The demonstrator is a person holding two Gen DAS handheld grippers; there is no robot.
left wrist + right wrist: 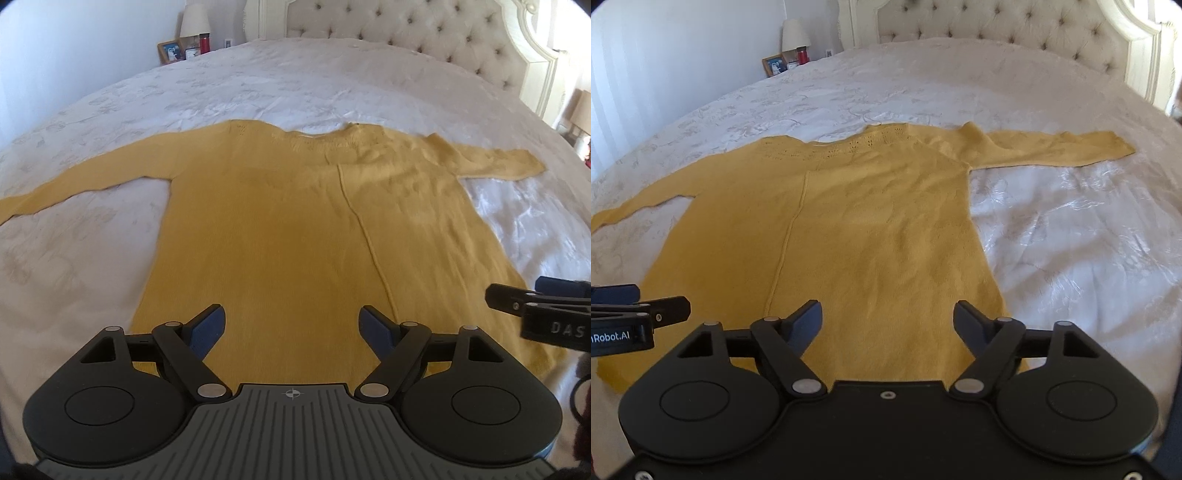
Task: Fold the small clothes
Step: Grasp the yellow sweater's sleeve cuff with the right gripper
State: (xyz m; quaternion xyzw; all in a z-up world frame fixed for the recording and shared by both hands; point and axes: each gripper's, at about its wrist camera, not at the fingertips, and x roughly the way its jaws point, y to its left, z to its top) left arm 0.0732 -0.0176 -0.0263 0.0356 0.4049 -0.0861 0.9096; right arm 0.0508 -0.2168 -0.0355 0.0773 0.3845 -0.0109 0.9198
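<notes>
Left wrist view shows a mustard-yellow knit sweater [295, 221] spread flat on the bed, hem toward the camera at 6 o'clock, neckline at 12 o'clock. Its fabric is a fine, soft knit with a band of small eyelet holes along the wide neckline and one raised seam running down the body. Both long sleeves lie stretched straight out, one to 9 o'clock, the other to 3 o'clock, where its shoulder is slightly bunched.

Under it lies a pale, glossy bedspread [110, 229] with a woven floral pattern and light creases. At 12 o'clock stands a cream button-tufted headboard [424, 33]. At 11 o'clock sit a framed photo [170, 51], a red bottle [204, 43] and a lamp with a white shade [195, 20].

Over the hem, the left gripper [293, 328] has its blue-padded fingers [208, 328] wide apart with nothing between them. The right gripper [888, 325], beside it at 3 o'clock, likewise has fingers [809, 325] spread apart, gripping nothing.
</notes>
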